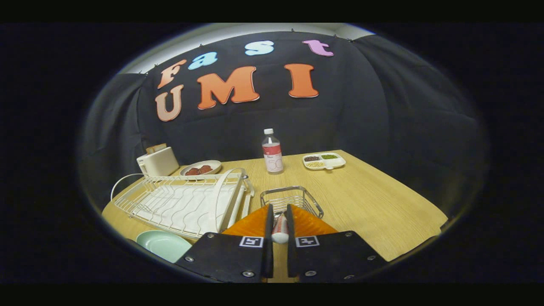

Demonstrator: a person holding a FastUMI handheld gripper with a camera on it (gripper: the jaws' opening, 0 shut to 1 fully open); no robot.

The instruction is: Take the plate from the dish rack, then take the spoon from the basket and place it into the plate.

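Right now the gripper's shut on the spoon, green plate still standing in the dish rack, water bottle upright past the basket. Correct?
One thing is off: the green plate is not in the dish rack. The gripper view shows it lying flat on the table, beside the rack's near edge. The rest holds: the gripper is shut on the spoon, and the water bottle stands upright past the basket.

the gripper [279, 216] is built on two flat, dark, angular plates, one on each side of a narrow central gap. each plate carries a small square white-and-black coded marker close to its inner top corner. round silvery screw heads dot the plates, near their outer corners and along their lower edges. two thin fingers [269, 221] rise from the inner edges of the plates, straight and parallel, close together, and each one has a ribbed, fanned-out panel flaring away behind it.
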